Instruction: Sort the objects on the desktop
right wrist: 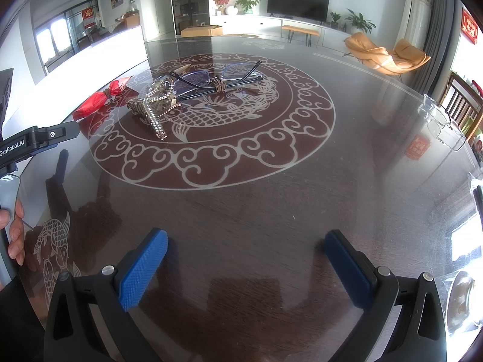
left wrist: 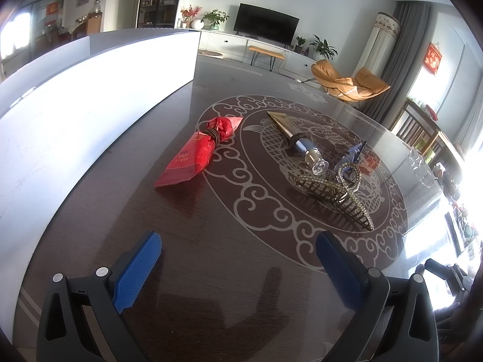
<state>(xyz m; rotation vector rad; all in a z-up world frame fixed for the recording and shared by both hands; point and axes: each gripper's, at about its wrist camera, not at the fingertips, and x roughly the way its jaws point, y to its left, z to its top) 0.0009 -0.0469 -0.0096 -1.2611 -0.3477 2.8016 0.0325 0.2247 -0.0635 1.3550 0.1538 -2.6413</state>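
The worktop point(right wrist: 271, 199) is a dark round table under glass, with a pale fish-and-cloud medallion printed at its middle; the loose things lie gathered on that medallion, well in from the near edge, likely so that both tongs can reach them. A tall white box point(left wrist: 90, 96) stands along the left edge of the worktop, probably the place where sorted things are meant to go, though its inside is hidden.

The red packet point(left wrist: 196, 150) lies flat on the medallion's left border, nearest the white box. It is cinched by a brown band toward its far end, and its long axis runs from the near left toward the far right. The spectacles point(right wrist: 211, 81) rest folded at the far part of the medallion, arms bound with a brown hair tie point(right wrist: 219, 84), long axis crosswise to the right wrist view. The gold tube point(left wrist: 289, 129) points its flat crimped end to the far side and its clear cap toward the near edge. The jewelled hair claw point(left wrist: 335, 190) sits just beside the cap, teeth slanting to the near right.

The left tongs point(left wrist: 238, 256) and the right tongs point(right wrist: 246, 247) both hover over bare worktop by the near edge, spread wide and gripping nothing, apparently ready for a first pick. A hand point(right wrist: 15, 229) shows at the left margin of the right wrist view.
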